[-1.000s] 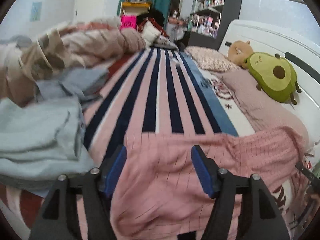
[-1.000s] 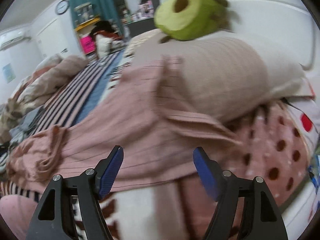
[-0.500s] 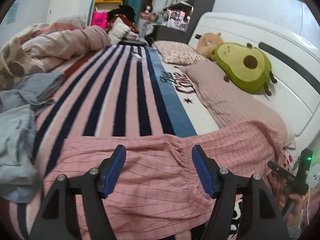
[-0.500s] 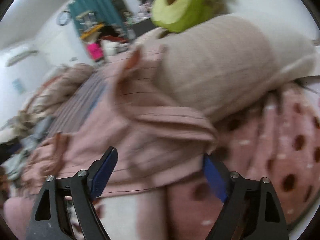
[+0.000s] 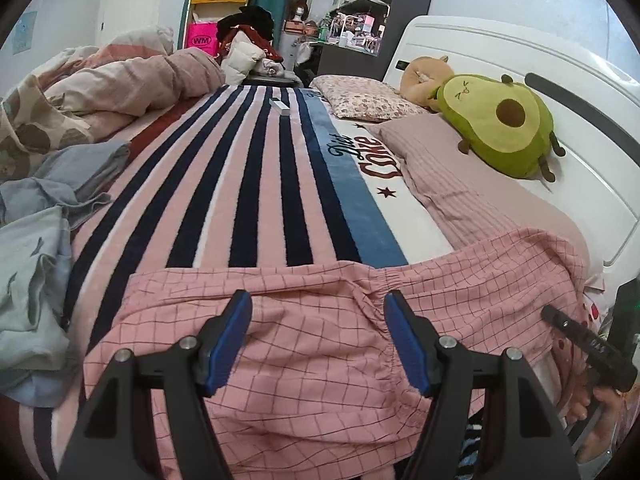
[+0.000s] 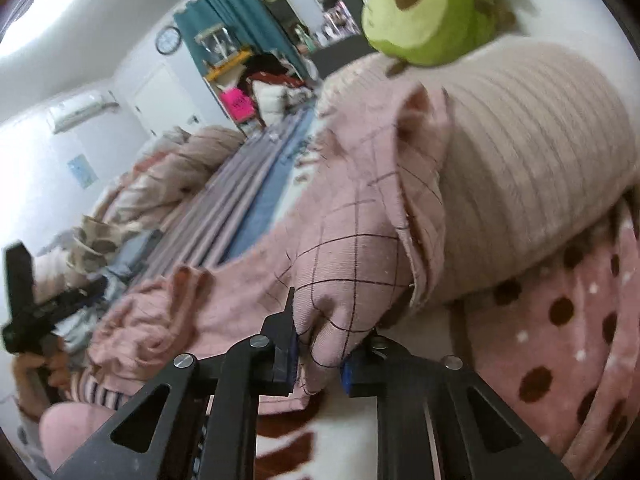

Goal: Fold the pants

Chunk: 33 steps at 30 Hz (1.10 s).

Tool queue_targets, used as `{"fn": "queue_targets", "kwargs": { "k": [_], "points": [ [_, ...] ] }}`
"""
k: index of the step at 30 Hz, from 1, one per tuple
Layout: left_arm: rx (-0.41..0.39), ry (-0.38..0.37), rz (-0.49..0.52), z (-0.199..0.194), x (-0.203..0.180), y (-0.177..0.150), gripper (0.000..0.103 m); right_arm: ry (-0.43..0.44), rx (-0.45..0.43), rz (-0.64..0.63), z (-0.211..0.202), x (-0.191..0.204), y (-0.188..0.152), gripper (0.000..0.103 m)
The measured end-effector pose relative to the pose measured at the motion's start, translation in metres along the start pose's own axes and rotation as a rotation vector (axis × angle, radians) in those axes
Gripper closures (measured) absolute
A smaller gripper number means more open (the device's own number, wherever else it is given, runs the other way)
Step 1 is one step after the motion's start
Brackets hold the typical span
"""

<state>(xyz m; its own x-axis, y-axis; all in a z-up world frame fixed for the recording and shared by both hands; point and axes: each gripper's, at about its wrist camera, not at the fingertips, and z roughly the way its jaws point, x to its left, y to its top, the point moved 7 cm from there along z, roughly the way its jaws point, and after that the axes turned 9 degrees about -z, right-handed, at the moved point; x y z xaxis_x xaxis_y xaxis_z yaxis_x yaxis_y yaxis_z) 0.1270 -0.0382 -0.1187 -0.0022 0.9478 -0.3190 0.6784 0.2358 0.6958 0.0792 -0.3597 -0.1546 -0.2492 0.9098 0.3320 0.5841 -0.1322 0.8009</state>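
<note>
Pink checked pants (image 5: 304,344) lie spread across the near end of the striped bed, their gathered waistband running between my left fingers. My left gripper (image 5: 318,340) is open and hovers over the pants, holding nothing. In the right wrist view my right gripper (image 6: 318,364) is shut on a bunched end of the pants (image 6: 344,280), right beside the ribbed beige pillow (image 6: 532,184). The right gripper also shows at the right edge of the left wrist view (image 5: 580,340).
A striped blanket (image 5: 248,184) covers the bed. Blue and grey clothes (image 5: 36,264) pile at the left, a duvet (image 5: 120,92) behind them. An avocado plush (image 5: 500,128) lies on pillows by the white headboard (image 5: 580,92). A small white box (image 5: 280,106) lies far up the blanket.
My right gripper has closed on the end of the pants, which it straddled open before. The left gripper has risen and swung, and the pants now lie flatter.
</note>
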Motion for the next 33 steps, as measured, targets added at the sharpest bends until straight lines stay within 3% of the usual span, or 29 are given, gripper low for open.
{"fn": "queue_targets", "kwargs": {
  "k": [7, 10, 14, 18, 22, 24, 27, 30, 33],
  "points": [
    [-0.034, -0.038, -0.048, -0.011, 0.026, 0.003, 0.039, 0.008, -0.035, -0.120, 0.002, 0.052, 0.036, 0.094],
    [-0.062, -0.051, -0.083, -0.024, 0.049, 0.006, 0.039, 0.027, -0.031, -0.215, 0.015, 0.093, 0.053, 0.094],
    [-0.087, -0.051, -0.118, -0.042, 0.086, 0.006, 0.039, 0.120, 0.013, -0.338, 0.049, 0.165, 0.062, 0.094],
    [-0.099, -0.044, -0.146, -0.057, 0.119, 0.000, 0.038, 0.266, 0.129, -0.503, 0.093, 0.248, 0.044, 0.094],
    [-0.099, -0.074, -0.175, -0.066, 0.142, -0.008, 0.036, 0.412, 0.361, -0.706, 0.136, 0.308, -0.010, 0.094],
    [-0.089, -0.115, -0.193, -0.066, 0.145, -0.012, 0.036, 0.426, 0.485, -0.794, 0.154, 0.321, -0.038, 0.093],
    [-0.065, -0.178, -0.218, -0.061, 0.145, -0.017, 0.035, 0.421, 0.554, -0.822, 0.162, 0.323, -0.055, 0.081],
    [-0.037, -0.212, -0.220, -0.053, 0.139, -0.021, 0.035, 0.484, 0.551, -0.757, 0.147, 0.317, -0.049, 0.070],
    [-0.012, -0.270, -0.216, -0.048, 0.124, -0.022, 0.035, 0.475, 0.490, -0.737, 0.128, 0.307, -0.030, 0.061]
  ]
}}
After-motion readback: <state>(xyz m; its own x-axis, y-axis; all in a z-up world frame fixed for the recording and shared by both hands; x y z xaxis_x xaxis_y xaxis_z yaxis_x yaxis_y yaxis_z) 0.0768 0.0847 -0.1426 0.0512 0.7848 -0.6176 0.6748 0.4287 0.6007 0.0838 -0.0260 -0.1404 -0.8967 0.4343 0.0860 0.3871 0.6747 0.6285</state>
